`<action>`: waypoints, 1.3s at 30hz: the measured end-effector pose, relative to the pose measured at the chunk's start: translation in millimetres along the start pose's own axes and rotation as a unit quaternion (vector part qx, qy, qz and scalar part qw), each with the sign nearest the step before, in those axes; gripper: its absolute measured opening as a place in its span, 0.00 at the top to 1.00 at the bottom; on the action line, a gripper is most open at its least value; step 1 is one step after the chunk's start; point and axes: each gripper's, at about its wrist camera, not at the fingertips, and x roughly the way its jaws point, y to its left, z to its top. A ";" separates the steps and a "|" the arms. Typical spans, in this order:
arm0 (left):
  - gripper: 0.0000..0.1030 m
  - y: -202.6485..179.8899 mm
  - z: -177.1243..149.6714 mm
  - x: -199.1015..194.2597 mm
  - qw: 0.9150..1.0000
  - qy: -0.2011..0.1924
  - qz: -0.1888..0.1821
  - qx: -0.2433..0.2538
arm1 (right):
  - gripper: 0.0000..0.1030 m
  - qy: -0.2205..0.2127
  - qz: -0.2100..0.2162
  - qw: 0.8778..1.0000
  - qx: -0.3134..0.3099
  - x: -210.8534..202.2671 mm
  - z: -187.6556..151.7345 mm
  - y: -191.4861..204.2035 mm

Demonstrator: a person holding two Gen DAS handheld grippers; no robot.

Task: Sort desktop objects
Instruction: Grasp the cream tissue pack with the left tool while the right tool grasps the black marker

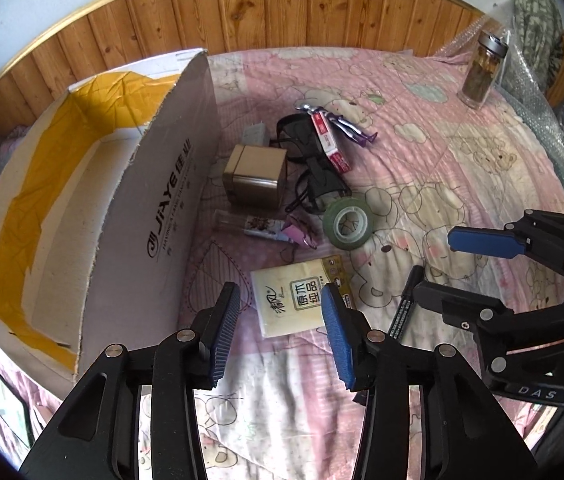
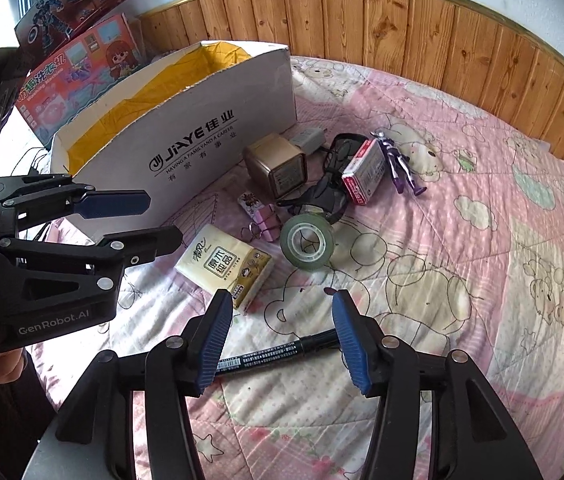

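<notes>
A cream tissue pack (image 1: 297,302) (image 2: 224,262) lies on the pink quilt. My left gripper (image 1: 280,300) (image 2: 164,219) hovers open just short of it and above it, touching nothing. A black marker pen (image 2: 274,354) (image 1: 401,314) lies crosswise on the quilt under my right gripper (image 2: 282,308) (image 1: 435,258), whose jaws stand wide apart over it, the pads clear of it. Further back are a green tape roll (image 1: 347,224) (image 2: 307,242), a gold box (image 1: 256,178) (image 2: 278,168), black glasses (image 1: 313,184) (image 2: 331,196), a red-and-white packet (image 2: 363,176) and a purple figure (image 2: 399,166).
A white cardboard box (image 1: 154,220) (image 2: 186,140), open-topped with yellow tape inside, stands at the left. A pink binder clip (image 2: 264,220) and a small tube (image 1: 258,226) lie beside it. A glass jar (image 1: 481,70) stands far right. Wood panelling lines the back; toy boxes (image 2: 78,68) lean behind the carton.
</notes>
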 end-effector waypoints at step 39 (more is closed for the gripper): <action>0.47 -52.5 -17.7 44.8 0.961 0.022 -0.156 0.227 | 0.58 0.087 0.004 0.993 0.081 22.4 -27.5 -37.8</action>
